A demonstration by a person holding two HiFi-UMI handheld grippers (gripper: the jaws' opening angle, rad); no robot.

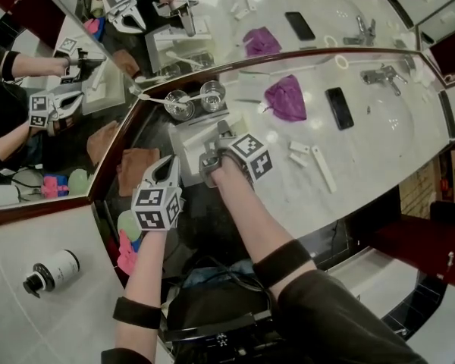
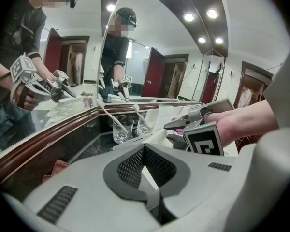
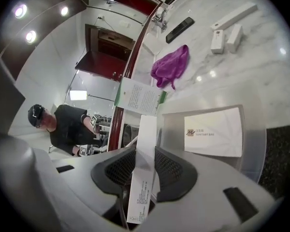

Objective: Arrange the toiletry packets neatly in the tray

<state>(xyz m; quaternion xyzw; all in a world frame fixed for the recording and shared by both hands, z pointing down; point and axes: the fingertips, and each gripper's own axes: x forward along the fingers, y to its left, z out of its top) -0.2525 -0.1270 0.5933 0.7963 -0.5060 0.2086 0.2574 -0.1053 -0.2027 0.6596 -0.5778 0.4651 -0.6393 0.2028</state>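
Jaws of the right gripper (image 3: 144,156) pinch a slim packet (image 3: 146,129) edgewise over the tray (image 3: 255,129), likely to slot it beside the flat packet (image 3: 215,132) inside; the left gripper (image 2: 144,153) waits near the tray, closed and empty.

The head view looks steeply down on the tray (image 1: 186,146). The camera on the right tool (image 1: 216,144) hangs close over the tray, facing the mirror (image 3: 101,57). The camera on the left tool (image 1: 167,167), beside the tray, faces the glasses (image 2: 123,128) behind it, which the head view shares.
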